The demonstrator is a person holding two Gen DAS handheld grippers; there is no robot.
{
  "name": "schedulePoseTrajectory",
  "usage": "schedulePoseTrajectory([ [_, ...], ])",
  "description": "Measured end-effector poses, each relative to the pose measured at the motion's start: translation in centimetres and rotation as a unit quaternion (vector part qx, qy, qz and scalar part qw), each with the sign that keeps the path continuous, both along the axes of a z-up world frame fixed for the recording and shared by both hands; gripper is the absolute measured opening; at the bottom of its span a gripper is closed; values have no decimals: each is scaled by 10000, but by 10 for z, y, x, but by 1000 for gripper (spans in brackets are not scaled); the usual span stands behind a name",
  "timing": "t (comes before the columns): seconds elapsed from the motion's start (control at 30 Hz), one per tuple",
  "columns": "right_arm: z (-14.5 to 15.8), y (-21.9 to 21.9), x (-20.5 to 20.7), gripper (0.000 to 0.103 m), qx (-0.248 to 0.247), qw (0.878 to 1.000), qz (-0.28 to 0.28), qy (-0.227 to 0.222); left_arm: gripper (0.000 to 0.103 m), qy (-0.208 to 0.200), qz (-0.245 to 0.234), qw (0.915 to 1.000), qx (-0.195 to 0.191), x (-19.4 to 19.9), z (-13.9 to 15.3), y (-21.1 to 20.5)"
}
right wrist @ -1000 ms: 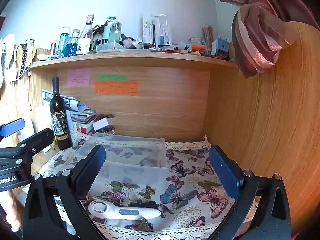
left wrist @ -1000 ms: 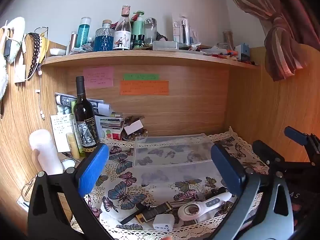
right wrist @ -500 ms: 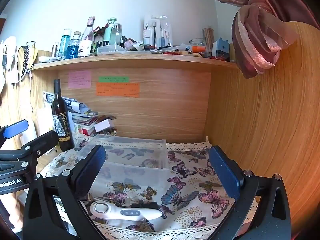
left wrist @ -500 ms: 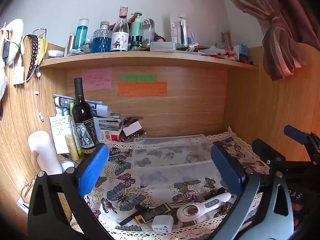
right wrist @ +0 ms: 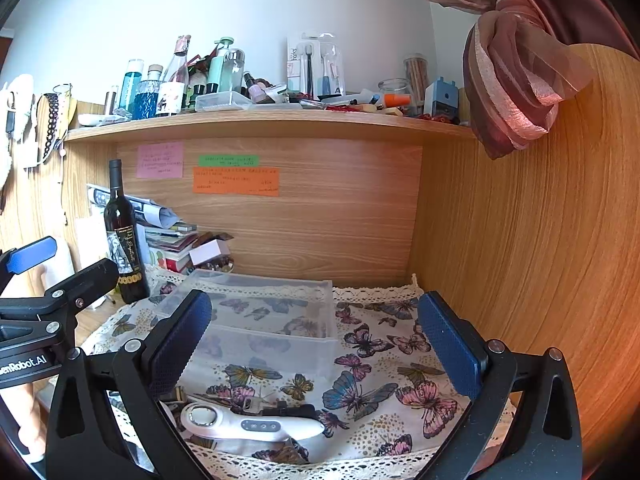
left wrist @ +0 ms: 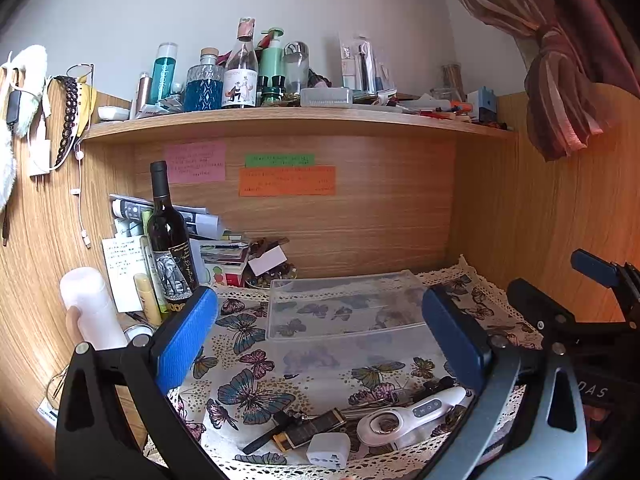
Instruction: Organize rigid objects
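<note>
On the butterfly cloth (left wrist: 248,360) near its front edge lie a white handheld device (left wrist: 408,418) (right wrist: 248,426), a black-and-gold lighter (left wrist: 312,432), a white plug adapter (left wrist: 329,449) and a few dark small items. Behind them stands a clear plastic organizer tray (left wrist: 344,316) (right wrist: 260,316) with two compartments, nothing visible inside. My left gripper (left wrist: 320,344) hangs open above the cloth, holding nothing. My right gripper (right wrist: 316,344) is open too, above the white device, nothing between its blue pads. Each gripper shows at the edge of the other's view.
A dark wine bottle (left wrist: 170,240) (right wrist: 126,240), a white cylinder (left wrist: 90,312), tubes and stacked papers crowd the back left corner. Wooden walls close the back and right. A cluttered shelf (left wrist: 288,120) runs overhead. A tied curtain (right wrist: 516,92) hangs at the upper right.
Both views have shifted only slightly, the scene sliding a little lower as the grippers rose or tilted a touch. Nothing on the cloth has moved.
</note>
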State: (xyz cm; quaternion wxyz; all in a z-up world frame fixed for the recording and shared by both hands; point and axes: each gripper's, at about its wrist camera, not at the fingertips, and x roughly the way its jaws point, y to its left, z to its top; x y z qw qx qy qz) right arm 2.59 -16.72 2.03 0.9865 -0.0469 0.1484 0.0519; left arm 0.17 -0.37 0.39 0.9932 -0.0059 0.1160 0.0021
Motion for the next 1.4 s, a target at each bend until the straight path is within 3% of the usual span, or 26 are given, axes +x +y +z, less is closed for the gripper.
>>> schedulePoseTrajectory([
  [1.4, 0, -1, -3, 103, 54, 10000, 22, -33, 103, -44, 1, 10000, 4, -1, -1, -7],
])
